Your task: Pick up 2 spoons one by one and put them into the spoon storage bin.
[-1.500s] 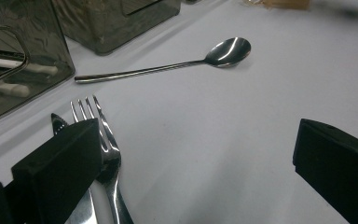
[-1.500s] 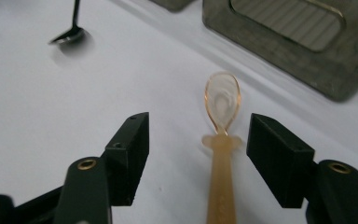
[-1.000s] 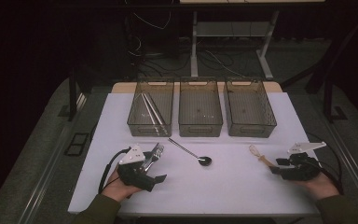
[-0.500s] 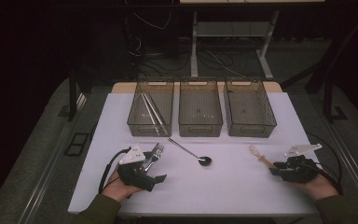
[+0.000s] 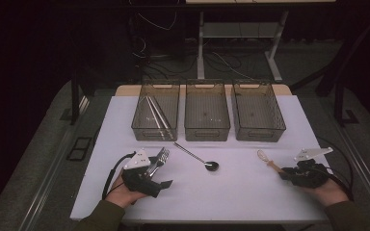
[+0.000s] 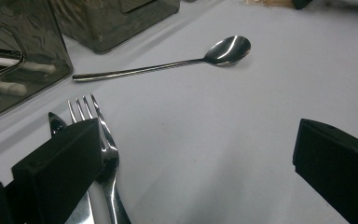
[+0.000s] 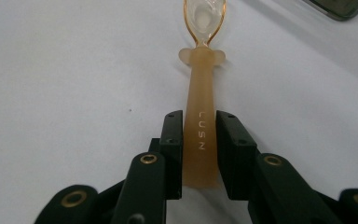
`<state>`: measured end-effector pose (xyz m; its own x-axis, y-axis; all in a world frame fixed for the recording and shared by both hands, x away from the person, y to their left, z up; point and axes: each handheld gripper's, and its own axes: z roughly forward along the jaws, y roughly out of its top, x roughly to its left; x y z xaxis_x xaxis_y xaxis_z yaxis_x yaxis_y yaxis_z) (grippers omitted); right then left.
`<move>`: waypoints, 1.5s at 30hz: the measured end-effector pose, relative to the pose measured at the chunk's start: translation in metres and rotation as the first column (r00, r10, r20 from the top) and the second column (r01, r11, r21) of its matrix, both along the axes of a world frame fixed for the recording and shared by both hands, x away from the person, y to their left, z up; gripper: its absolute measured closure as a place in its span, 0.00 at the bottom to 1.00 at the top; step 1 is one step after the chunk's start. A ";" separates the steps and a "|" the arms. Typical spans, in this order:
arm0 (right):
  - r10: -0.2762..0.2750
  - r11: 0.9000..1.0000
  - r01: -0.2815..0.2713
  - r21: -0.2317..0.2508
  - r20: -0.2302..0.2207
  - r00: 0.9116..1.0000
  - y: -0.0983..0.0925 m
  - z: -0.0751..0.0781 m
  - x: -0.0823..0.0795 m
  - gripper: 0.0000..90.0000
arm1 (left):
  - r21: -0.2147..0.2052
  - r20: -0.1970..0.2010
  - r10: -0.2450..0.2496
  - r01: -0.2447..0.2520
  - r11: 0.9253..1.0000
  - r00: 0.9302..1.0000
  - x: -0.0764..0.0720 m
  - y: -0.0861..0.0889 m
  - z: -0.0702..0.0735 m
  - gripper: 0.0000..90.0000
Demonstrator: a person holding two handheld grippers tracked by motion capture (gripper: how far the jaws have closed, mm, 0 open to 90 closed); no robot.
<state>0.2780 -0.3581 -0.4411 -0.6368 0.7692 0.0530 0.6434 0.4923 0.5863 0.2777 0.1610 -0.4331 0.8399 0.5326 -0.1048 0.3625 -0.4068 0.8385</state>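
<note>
Three smoky see-through bins stand in a row on the white table [image 5: 250,192] in the high view, well beyond both grippers. The left bin [image 5: 155,111] holds long metal utensils lying aslant; the middle bin [image 5: 207,110] and the right bin [image 5: 258,109] show bare floors as far as can be told. The left gripper [image 5: 160,173] lies just beside a metal fork [image 5: 159,158], jaws spread wide. A long-handled metal spoon [image 5: 197,158] lies between the two grippers, nearer the left one. The right gripper [image 5: 285,174] has its tips at the handle end of a small amber spoon [image 5: 267,160].

Along the left gripper view, the jaws stand far apart with bare table between them; the fork [image 6: 103,144] lies against the outside of the left-hand jaw, and the metal spoon [image 6: 168,64] lies ahead, apart from both jaws. The left bin [image 6: 14,60] rises at the upper left, pale utensils showing through its wall.

From the right gripper view, the jaws have just been closing and their pads press both sides of the amber spoon's handle [image 7: 200,140], which lies flat, its bowl pointing away.
</note>
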 end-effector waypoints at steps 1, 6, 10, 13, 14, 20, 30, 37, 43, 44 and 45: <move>0.000 1.000 0.000 0.001 0.000 1.000 0.000 0.000 0.000 0.81 | 0.000 0.000 0.000 0.000 1.000 1.000 0.000 0.000 0.000 0.00; -0.001 1.000 0.001 0.004 -0.006 1.000 0.000 0.001 0.001 0.82 | 0.000 0.001 -0.002 0.002 1.000 1.000 0.000 0.000 0.000 0.00; -0.004 1.000 0.004 0.007 0.016 1.000 -0.001 0.003 0.002 0.82 | -0.001 -0.001 -0.001 0.001 1.000 1.000 0.000 0.000 0.000 0.00; -0.009 0.999 0.008 0.033 0.022 1.000 -0.002 0.006 0.002 0.82 | -0.001 0.001 -0.003 0.003 1.000 1.000 0.000 0.000 0.000 0.00; -0.011 0.999 0.010 0.041 0.025 1.000 -0.002 0.007 0.001 0.82 | -0.001 0.001 -0.003 0.003 1.000 1.000 0.000 0.000 0.000 0.00; -0.004 0.997 0.000 0.077 0.041 0.999 -0.002 0.011 0.002 0.82 | -0.001 0.001 -0.003 0.003 1.000 1.000 0.000 0.000 0.000 0.00; 0.003 0.989 -0.012 0.145 0.068 0.998 0.004 0.021 0.003 0.82 | 0.003 -0.002 -0.002 0.002 1.000 1.000 0.000 -0.001 0.000 0.00; 0.015 0.985 -0.029 0.168 0.087 0.996 0.010 0.027 0.006 0.82 | 0.000 -0.002 -0.003 0.003 1.000 1.000 0.000 -0.001 -0.001 0.01; 0.013 0.983 -0.030 0.179 0.097 0.995 0.015 0.033 0.010 0.82 | -0.002 -0.002 -0.001 0.001 1.000 1.000 0.000 -0.001 -0.001 0.00; 0.016 0.984 -0.033 0.175 0.100 0.995 0.016 0.033 0.011 0.82 | -0.003 -0.005 0.002 -0.002 1.000 1.000 0.000 -0.001 -0.001 0.00; 0.011 0.984 -0.029 0.175 0.102 0.995 0.016 0.034 0.012 0.82 | -0.005 -0.007 0.004 -0.004 1.000 1.000 0.001 -0.001 -0.001 0.00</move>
